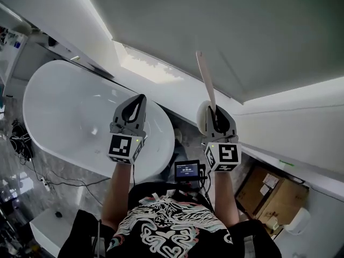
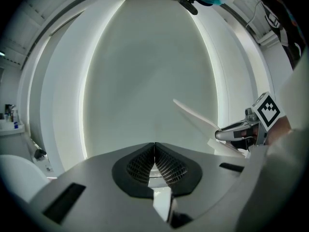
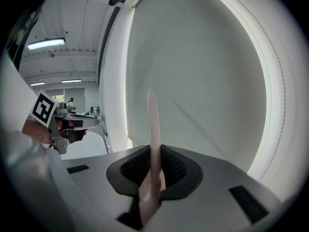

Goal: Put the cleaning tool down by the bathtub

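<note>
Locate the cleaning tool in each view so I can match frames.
Head view: cleaning tool right of centre, sticking up out of the right gripper.
Left gripper view: right of centre, a pale strip slanting up-left from the right gripper.
Right gripper view: dead centre, upright between the shut jaws.
Shared landmark: the grey wall panel behind the tool in all three.

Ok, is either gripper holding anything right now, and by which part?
The right gripper is shut on the tool at its lower end; the thin pale blade sticks out past the jaws. The left gripper is shut, empty.
</note>
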Available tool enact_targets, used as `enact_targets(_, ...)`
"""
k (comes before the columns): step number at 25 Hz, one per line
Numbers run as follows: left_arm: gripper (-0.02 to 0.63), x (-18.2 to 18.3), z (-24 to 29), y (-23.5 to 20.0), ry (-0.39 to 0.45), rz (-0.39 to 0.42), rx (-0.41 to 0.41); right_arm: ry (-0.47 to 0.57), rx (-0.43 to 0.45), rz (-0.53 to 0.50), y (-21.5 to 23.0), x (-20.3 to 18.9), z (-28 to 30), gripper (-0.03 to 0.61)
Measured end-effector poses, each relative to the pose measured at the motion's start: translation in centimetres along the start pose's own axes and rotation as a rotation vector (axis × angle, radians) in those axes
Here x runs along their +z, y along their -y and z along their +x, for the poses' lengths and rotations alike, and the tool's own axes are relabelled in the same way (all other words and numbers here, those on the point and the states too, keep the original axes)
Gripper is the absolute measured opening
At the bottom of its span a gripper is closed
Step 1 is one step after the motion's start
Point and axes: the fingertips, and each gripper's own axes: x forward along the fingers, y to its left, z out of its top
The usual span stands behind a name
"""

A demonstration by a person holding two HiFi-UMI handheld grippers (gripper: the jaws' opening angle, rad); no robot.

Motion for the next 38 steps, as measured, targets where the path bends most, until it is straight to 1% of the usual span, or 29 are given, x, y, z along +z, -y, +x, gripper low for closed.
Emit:
enact_targets(4, 0.017, -1.6, 1.1, -0.5, -0.028, -0.007, -0.001, -0.022, 0.009, -0.003, 0.0, -1.0, 1.6, 0.072)
enact_targets(10, 0.017, -3.7, 3.0, -1.1, -0.066, -0.019, -0.011, -0.052, 0.001, -0.054, 0.1, -2.9, 4.1, 0.072)
enact_targets(14, 0.017, -5.0, 3.9, -1.3, -0.077, -0.027, -0.018, -0.080, 0.011, -0.060, -0.1, -4.4, 5.1, 0.072)
enact_targets(20, 0.017, -7.3, 5.3, -1.2, -0.121, -0.024, -0.036, -0.108, 0.023, -0.080, 0.2, -6.2, 6.6, 0.072)
enact_targets(24, 0.017, -9.1, 5.8, -1.4, -0.150, -0.036, -0.032, -0.123, 0.039, -0.100, 0.1, -7.3, 7.9, 0.072)
enact_targets(30, 0.017, -11.9, 7.0, -1.6, -0.196, -0.018, -0.037, -0.146, 0.068, -0.121, 0.3, -9.7, 10.1, 0.072)
enact_targets(33, 0.017, -13.5, 7.2, -1.4, -0.224, -0.023, -0.048, -0.159, 0.095, -0.129, 0.1, -10.8, 11.0, 0.072)
enact_targets(38, 0.017, -15.3, 8.5, -0.8, -0.236, -0.017, -0.069, -0.180, 0.117, -0.136, 0.4, -12.7, 12.1, 0.072)
